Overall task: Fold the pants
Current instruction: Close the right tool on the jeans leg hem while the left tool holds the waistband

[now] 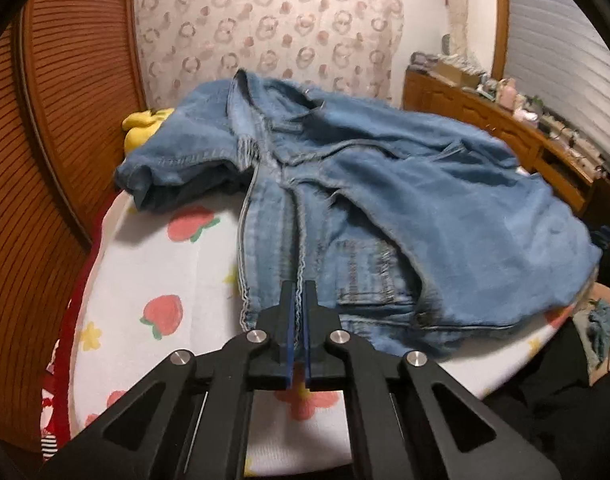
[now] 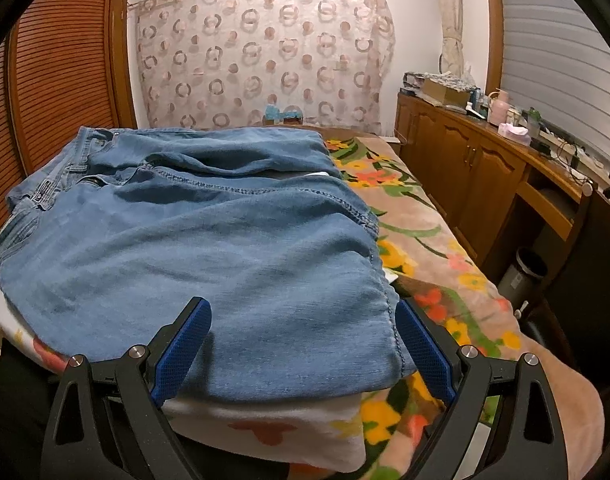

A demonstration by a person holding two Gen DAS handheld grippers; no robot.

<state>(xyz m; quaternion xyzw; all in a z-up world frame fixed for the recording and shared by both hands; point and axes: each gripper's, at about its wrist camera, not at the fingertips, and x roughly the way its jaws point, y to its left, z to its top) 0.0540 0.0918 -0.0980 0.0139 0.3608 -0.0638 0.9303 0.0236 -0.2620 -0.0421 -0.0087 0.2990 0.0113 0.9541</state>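
Pinching a seam of the jeans [image 1: 385,184], my left gripper [image 1: 299,286] is holding them; my right gripper [image 2: 301,312] is gaping wide, straddling their near edge.

My left gripper [image 1: 300,286] is closed, its two blue pads pressed near together with only a thin gap, pinching a fold of cloth at the near edge. My right gripper [image 2: 303,312] is wide open, fingers spread far apart to left and right, held low and level.
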